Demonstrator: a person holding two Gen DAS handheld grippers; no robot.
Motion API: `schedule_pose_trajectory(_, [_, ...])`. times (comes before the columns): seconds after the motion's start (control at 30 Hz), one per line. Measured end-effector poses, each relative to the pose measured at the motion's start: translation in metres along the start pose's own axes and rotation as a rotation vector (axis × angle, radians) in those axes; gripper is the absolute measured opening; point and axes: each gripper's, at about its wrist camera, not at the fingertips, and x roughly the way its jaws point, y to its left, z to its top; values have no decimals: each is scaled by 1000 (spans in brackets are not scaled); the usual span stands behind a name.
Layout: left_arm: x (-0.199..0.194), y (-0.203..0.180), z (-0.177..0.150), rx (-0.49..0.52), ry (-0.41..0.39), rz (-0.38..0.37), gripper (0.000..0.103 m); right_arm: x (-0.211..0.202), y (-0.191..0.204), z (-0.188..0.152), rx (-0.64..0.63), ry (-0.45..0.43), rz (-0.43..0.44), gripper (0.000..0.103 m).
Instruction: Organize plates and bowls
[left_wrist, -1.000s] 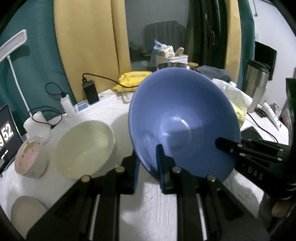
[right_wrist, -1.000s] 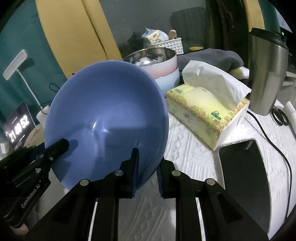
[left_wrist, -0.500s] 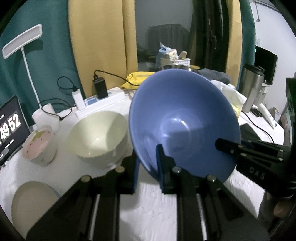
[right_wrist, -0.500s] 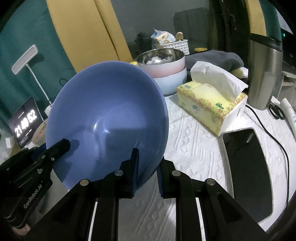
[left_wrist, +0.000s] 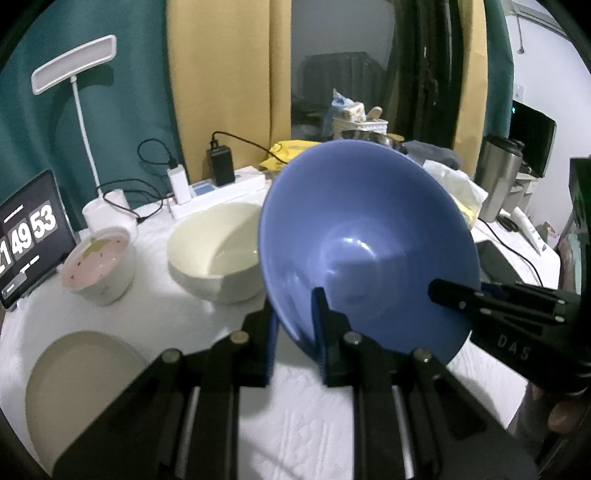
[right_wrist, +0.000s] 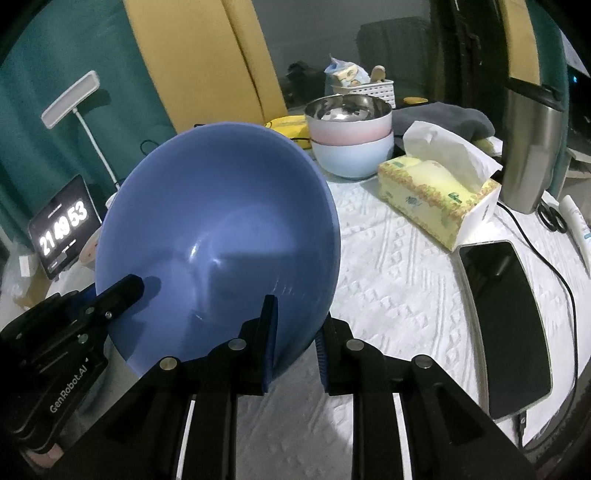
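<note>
A large blue bowl (left_wrist: 369, 240) hangs tilted above the white table, held by its rim from two sides. My left gripper (left_wrist: 295, 310) is shut on the near-left rim, one pad inside and one outside. My right gripper (right_wrist: 295, 321) clamps the opposite rim of the blue bowl (right_wrist: 221, 229); its jaws are opening slightly with the bowl wall still between the pads. Beyond the blue bowl's left edge sit a cream bowl (left_wrist: 218, 247), a pink strawberry bowl (left_wrist: 98, 258) and a cream plate (left_wrist: 81, 369). A steel bowl in stacked pink and pale blue bowls (right_wrist: 351, 140) stands at the back.
A tissue box (right_wrist: 436, 192), a phone (right_wrist: 506, 325) on a cable and a steel flask (right_wrist: 532, 147) fill the right side. A clock tablet (left_wrist: 29, 236), a white lamp (left_wrist: 74, 70) and a power strip (left_wrist: 221, 195) line the back left.
Both grippers have carried the blue bowl to the left; the cream bowl, pink bowl and cream plate have come further into the left wrist view. The right jaws stand slightly wider.
</note>
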Motion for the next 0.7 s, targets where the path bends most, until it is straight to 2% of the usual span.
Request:
schedule_pose_trajectory(0.13, [-8,9,-7,-20,-4,1,18,-3,10,-4,-21,12,1,24])
schedule_pose_trajectory(0.43, [-27,28,-23,-63,-12,4,18,-6,39,-15,-55,67,37,36])
schedule_pose_trajectory(0.7, [-40,39,-38,-81,-6,-7,18,-11,53,-26,-62,100,36,36])
